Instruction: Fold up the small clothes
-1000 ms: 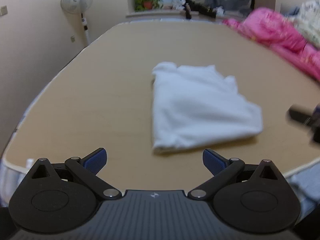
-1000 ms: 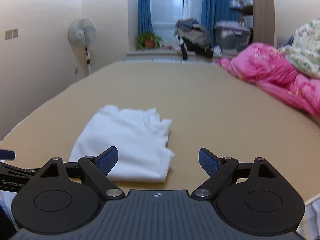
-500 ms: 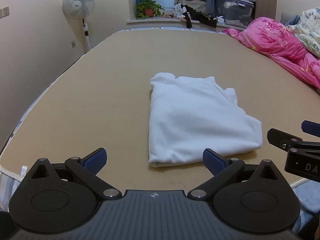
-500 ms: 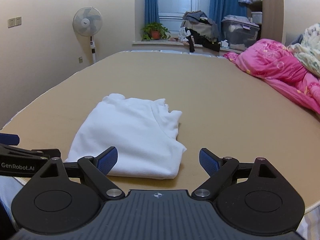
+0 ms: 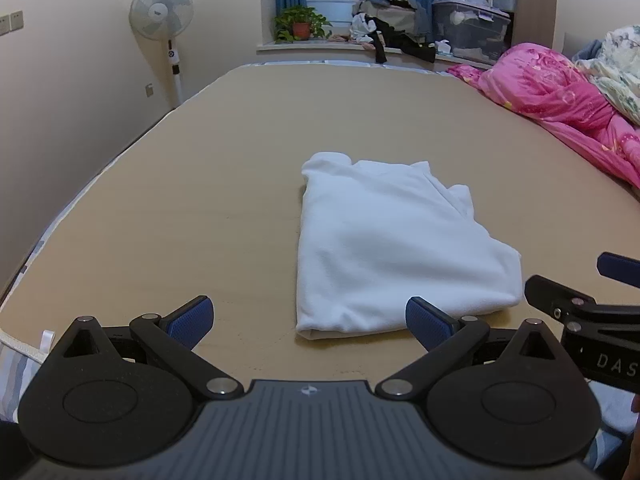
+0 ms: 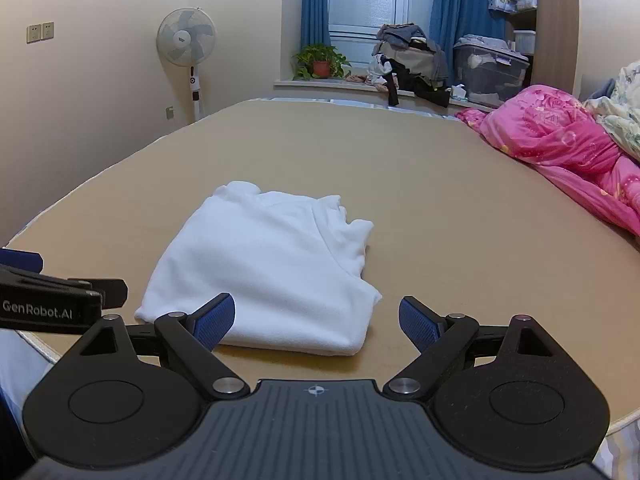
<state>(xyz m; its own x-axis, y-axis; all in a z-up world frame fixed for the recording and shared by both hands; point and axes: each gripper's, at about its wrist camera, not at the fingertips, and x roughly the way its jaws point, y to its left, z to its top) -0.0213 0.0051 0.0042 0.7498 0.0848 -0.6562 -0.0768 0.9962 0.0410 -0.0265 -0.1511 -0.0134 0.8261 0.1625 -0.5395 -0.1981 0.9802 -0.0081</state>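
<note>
Both handheld grippers tilt downward side by side: the left gripper with its blue-padded jaws spread wide and empty, the right gripper just to its right, jaws equally wide, gripping nothing.

A white garment lies folded flat on the tan bed.

White garment is lying on tan bed surface. Pink flowered quilt is showing beside a pale floral blanket. Blue curtains are hanging. Gripper fingers are showing blue pads on black arms. White fan; cream wall.
</note>
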